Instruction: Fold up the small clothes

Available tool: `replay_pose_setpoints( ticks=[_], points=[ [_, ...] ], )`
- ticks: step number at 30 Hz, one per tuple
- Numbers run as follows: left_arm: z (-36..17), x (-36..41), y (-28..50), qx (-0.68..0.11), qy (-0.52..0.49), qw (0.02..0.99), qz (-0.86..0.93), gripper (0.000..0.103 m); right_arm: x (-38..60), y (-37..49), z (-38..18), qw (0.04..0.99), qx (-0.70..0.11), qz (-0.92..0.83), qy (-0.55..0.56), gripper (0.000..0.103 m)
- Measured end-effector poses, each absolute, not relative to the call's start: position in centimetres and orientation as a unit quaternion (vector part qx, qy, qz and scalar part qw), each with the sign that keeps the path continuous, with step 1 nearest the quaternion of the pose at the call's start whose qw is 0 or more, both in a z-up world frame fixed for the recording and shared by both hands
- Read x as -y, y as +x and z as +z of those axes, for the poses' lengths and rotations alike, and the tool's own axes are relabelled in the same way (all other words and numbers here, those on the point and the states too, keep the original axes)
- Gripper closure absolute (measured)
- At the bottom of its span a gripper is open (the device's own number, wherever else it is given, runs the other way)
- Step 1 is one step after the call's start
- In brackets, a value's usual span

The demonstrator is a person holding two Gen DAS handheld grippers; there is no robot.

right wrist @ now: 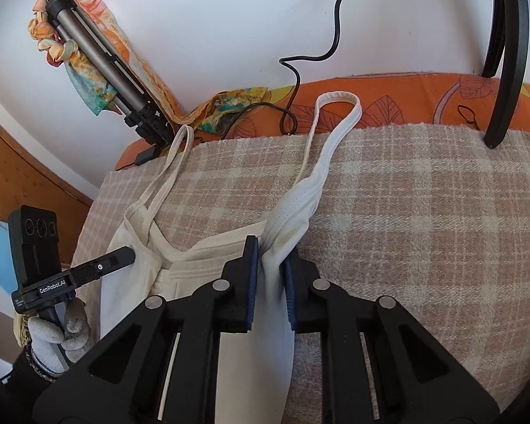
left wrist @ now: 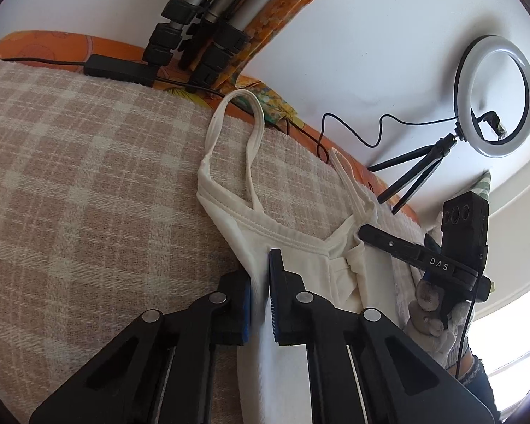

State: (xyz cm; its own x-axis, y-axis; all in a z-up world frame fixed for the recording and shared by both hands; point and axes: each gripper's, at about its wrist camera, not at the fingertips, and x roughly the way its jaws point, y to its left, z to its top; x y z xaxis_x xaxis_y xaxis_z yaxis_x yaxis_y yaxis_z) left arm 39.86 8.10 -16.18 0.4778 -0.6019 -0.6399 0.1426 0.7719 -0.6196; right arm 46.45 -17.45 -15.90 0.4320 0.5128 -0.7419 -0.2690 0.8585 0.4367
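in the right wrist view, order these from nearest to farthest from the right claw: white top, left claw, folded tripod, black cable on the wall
1. White top: pinched between the right claw pads, dead centre.
2. Left claw: lower left, at the top's other side.
3. Folded tripod: upper left, leaning on the wall, wrapped in a scarf.
4. Black cable: top centre; too close to the tripod to rank surely.

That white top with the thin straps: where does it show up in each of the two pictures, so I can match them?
Left wrist view: the white top lies centre to lower middle, its side edge pinched in the left gripper.
Right wrist view: it spreads across the lower left and centre, the other side gathered in the right gripper.
Shared landmark: the plaid blanket beneath it, and the tripod by the wall.
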Motion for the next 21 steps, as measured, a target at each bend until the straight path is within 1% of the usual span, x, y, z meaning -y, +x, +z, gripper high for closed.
replay_pose_setpoints(
  ticks=[8, 21],
  points=[
    [-14.0, -8.2, 38.8, -0.427, -0.233, 0.842, -0.234, 0.097, 17.3, 45.7, -13.9, 0.851, -0.458, 0.233, 0.109, 0.094],
    [-7.9, -6.4, 33.1, -0.386, -0.158, 0.874, -0.251, 0.097, 18.3, 39.4, -6.5, 0.871, -0.404, 0.261, 0.100, 0.094]
  ],
)
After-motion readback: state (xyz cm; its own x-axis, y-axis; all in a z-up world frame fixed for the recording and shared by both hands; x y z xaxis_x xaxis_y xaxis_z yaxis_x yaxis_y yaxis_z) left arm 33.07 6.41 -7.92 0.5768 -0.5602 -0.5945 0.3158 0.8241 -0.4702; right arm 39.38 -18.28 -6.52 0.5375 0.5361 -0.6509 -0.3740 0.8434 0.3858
